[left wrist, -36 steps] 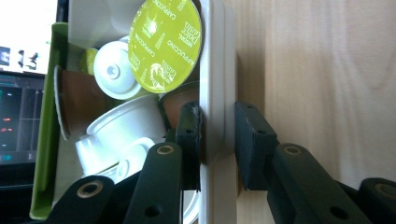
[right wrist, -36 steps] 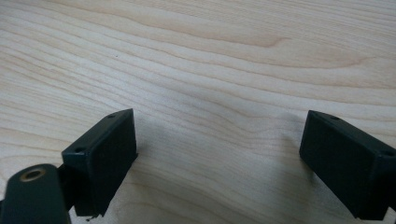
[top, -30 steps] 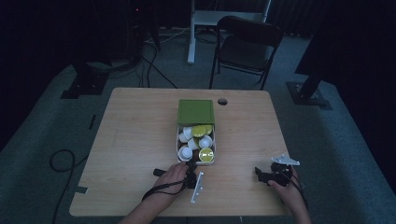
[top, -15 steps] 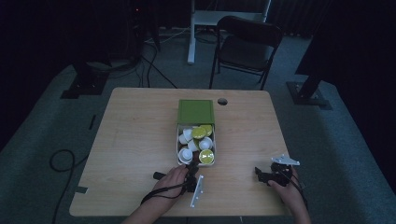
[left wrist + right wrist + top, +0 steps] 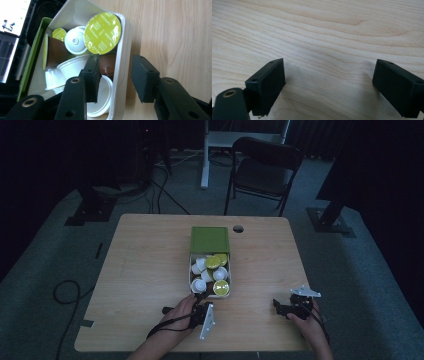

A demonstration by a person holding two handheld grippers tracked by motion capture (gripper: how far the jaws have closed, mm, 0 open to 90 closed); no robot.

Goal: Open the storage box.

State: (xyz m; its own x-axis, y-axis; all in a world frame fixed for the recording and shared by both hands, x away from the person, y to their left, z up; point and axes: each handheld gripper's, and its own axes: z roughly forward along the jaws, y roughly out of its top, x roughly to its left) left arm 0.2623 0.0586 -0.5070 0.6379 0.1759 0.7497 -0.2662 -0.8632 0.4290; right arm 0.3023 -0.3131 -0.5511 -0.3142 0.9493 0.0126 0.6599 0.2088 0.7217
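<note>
A white box [image 5: 190, 281] with its green lid [image 5: 209, 240] folded back stands at the table's middle and holds several coffee capsules. In the left gripper view, a capsule with a yellow-green foil top [image 5: 102, 33] leans against the box's wall [image 5: 123, 50], beside white capsules [image 5: 75, 41] and a brown one [image 5: 56, 52]. My left gripper [image 5: 117, 77] is open and straddles that wall, one jaw inside the box and the other outside over the wood. In the high view it sits at the box's near end [image 5: 202, 296]. My right gripper [image 5: 328, 85] is open over bare wood, at the table's near right [image 5: 276, 305].
The wooden table [image 5: 140, 270] has a round cable hole [image 5: 238, 228] behind the lid. A dark folding chair [image 5: 262, 170] stands beyond the far edge. A cable loop [image 5: 70, 292] lies on the floor at the left.
The left hand has crept slightly toward the box's near wall. The right gripper has stayed where it was.
</note>
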